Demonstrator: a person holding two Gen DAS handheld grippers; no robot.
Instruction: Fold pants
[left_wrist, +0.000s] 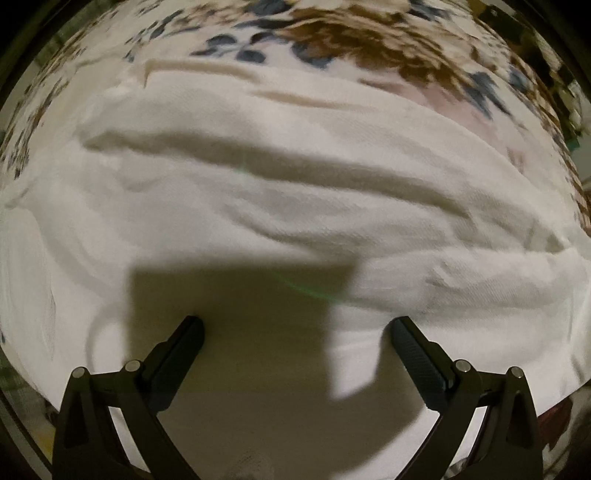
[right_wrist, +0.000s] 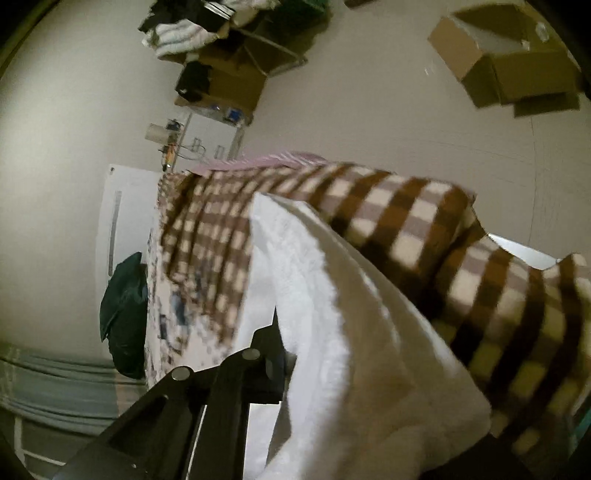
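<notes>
The white pants (left_wrist: 280, 206) lie spread over a bed cover with a blue and brown flower print (left_wrist: 332, 44), and they fill most of the left wrist view; long soft wrinkles run across the cloth from side to side. The left gripper (left_wrist: 297, 328) hangs just above the pants with its two black fingers (left_wrist: 177, 365) spread wide apart; nothing is between them, and its dark shadow falls on the white cloth directly in front.

In the right wrist view the picture is tilted and somewhat blurred; a thick fold of the same white pants (right_wrist: 351, 332) rises up in front of the camera and covers the place of the right gripper (right_wrist: 291, 354). Only one black finger (right_wrist: 269, 354) shows, with its edge against the cloth; the other is hidden behind the fold, so I cannot tell for sure if the jaws are pressed on the cloth or apart. Behind the pants lies a brown and cream checked blanket (right_wrist: 424, 229); farther away there are a cardboard box (right_wrist: 509, 59) near the pale wall, a shelf with piled clothes (right_wrist: 218, 55), and a dark green bag (right_wrist: 125, 314) beside the bed.
</notes>
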